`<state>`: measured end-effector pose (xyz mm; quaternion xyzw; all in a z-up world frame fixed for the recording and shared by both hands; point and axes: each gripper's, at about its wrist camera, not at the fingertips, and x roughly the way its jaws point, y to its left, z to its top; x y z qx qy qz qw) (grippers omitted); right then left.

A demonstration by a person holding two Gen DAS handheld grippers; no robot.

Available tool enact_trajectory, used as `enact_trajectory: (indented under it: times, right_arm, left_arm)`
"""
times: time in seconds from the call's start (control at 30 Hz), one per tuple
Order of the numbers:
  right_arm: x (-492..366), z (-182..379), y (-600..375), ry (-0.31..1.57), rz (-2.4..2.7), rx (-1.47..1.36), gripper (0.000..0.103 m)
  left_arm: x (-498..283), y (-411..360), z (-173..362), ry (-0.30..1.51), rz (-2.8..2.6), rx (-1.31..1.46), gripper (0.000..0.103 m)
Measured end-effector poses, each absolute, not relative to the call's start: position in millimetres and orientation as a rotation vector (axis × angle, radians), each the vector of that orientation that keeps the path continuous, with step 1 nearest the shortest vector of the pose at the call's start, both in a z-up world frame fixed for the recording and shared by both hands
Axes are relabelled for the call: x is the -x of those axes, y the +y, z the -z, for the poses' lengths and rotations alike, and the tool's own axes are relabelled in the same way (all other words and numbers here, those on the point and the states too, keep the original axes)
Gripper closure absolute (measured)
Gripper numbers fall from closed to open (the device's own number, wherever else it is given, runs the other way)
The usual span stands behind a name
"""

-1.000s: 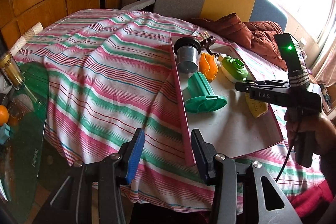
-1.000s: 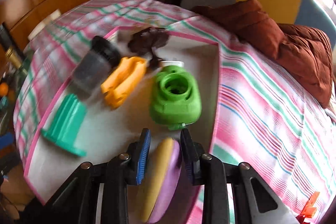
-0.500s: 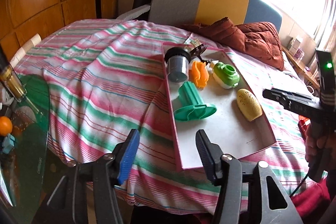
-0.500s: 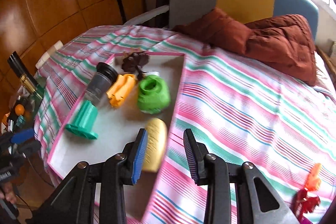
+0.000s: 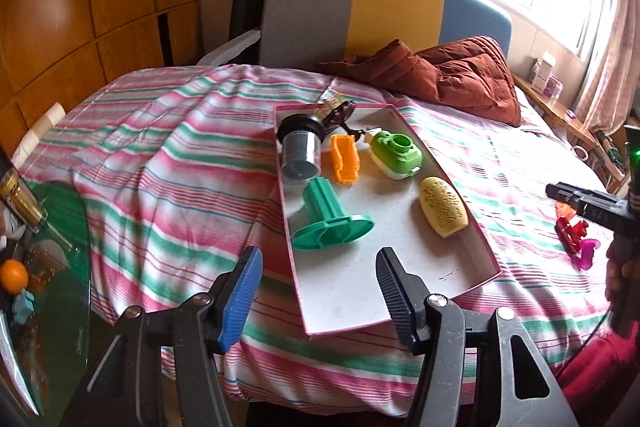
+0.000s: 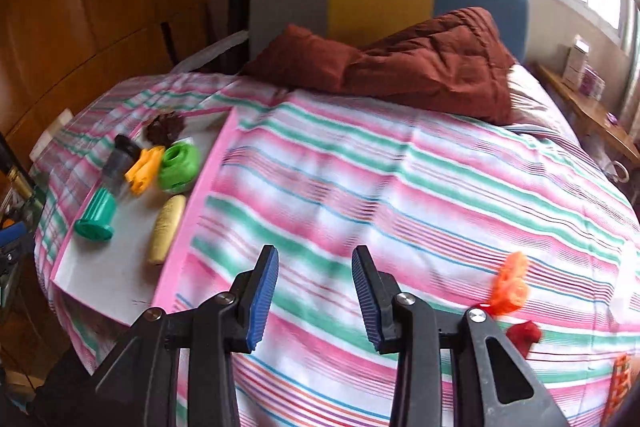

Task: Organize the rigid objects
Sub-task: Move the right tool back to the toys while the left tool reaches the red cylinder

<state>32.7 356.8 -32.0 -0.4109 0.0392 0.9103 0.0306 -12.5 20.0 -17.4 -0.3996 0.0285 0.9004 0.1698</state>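
Transit between picks, yellow oval (image 5: 443, 206) lying in the tray (image 5: 448, 283).
Right gripper (image 6: 316, 297), fingers narrowly parted and empty, should next reach the orange toy (image 6: 510, 285) right of the tray.

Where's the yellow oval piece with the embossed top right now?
The yellow oval piece lies in the pink-rimmed white tray, along its right edge in the left wrist view, just in front of the green camera-shaped toy.
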Motion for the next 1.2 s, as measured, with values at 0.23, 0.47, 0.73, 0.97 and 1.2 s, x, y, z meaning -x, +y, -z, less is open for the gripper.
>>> enact_trajectory:
  times: [0.23,0.47,0.73,0.97,1.2]
  right_arm:
    - [-57,21,440,0.232,-2.606,1.084,0.064]
    - [-93,39,528,0.521,-2.220,0.996,0.064]
    - [-109,39,546,0.663,-2.159,0.953,0.064]
    - [-119,37,557,0.729,-2.113,0.908,0.064]
    - [-134,43,576,0.886,-2.051,0.863,0.064]
  left_arm:
    - [12,42,12,0.138,-2.522,1.105,0.043]
    - [11,77,6,0.198,-2.471,1.063,0.043]
    - [6,131,5,0.278,-2.364,1.038,0.043]
    - [5,181,11,0.323,-2.266,1.031,0.043]
    - [4,247,23,0.356,-2.103,1.033,0.043]
